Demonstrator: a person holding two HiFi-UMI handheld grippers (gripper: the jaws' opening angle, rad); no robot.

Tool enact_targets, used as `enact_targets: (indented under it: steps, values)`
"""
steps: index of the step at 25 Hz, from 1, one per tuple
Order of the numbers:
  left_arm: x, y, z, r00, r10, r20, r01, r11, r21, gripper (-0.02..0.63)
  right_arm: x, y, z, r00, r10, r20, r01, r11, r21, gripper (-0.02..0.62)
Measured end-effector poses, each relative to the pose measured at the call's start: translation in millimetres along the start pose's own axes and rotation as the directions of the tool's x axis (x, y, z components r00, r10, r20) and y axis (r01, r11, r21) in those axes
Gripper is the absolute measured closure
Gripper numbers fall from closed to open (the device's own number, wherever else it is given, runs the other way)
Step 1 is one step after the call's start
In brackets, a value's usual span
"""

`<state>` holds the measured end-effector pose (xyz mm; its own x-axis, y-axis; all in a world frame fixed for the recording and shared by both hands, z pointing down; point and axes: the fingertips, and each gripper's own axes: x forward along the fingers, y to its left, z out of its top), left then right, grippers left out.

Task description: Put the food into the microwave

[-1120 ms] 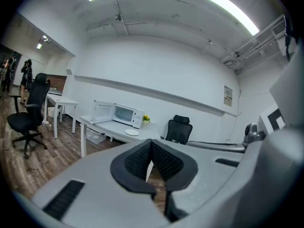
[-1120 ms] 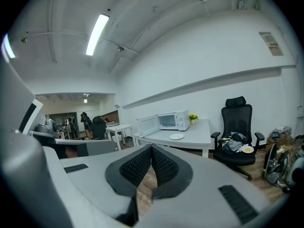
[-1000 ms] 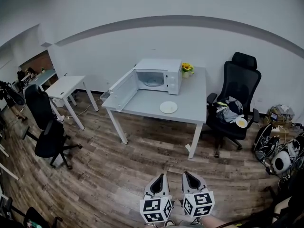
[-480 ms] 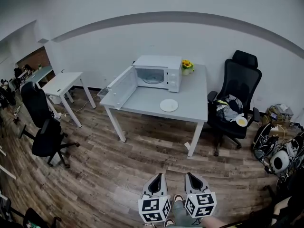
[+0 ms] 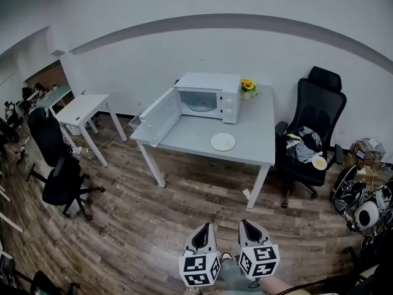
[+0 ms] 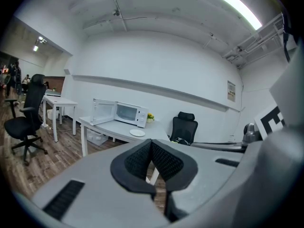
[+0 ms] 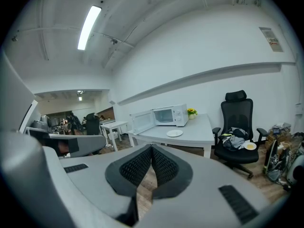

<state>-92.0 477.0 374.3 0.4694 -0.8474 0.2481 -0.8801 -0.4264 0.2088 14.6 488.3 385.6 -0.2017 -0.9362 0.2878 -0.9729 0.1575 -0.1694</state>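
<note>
A white microwave (image 5: pixel 212 97) stands at the back of a grey table (image 5: pixel 252 152) with its door (image 5: pixel 157 115) swung open to the left. In front of it on the table lies a white plate (image 5: pixel 223 142) that looks empty. Another small plate with yellow food (image 5: pixel 319 161) rests on the seat of a black office chair (image 5: pixel 316 125), beside a heap of clothes. My left gripper (image 5: pixel 206 227) and right gripper (image 5: pixel 244 224) hang side by side low over the floor, far from the table, both shut and empty. The left gripper view shows the microwave (image 6: pixel 126 113), the right gripper view the food plate (image 7: pixel 250 146).
A yellow flower pot (image 5: pixel 248 87) stands to the right of the microwave. Left of the table are a small white desk (image 5: pixel 83 110) and black chairs (image 5: pixel 61 177). Bags and gear (image 5: pixel 365 195) are piled at the right wall. Wooden floor (image 5: pixel 184 214) lies between me and the table.
The table, microwave and chair have slid a little to the right in the head view as the head camera moved. Both grippers stay shut at the bottom of the frame.
</note>
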Motion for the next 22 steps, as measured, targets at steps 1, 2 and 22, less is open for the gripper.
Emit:
enact_targets:
  steps: [1,2,22]
  values:
    - [7,2,3,1.0,0.004,0.0,-0.004,1.0,0.001,0.604,7,-3,4,1.0,0.003,0.002,-0.003,1.0,-0.002,0.58]
    - [15,5,6,1.0,0.009,0.001,-0.009,1.0,0.001,0.604,15,-5,8,1.0,0.007,0.003,-0.007,1.0,-0.004,0.579]
    - [142,24,50,0.998,0.061,-0.009,-0.061,0.998,-0.011,0.604,141,-56,63,0.996,0.078,-0.031,-0.078,0.997,-0.011,0.579]
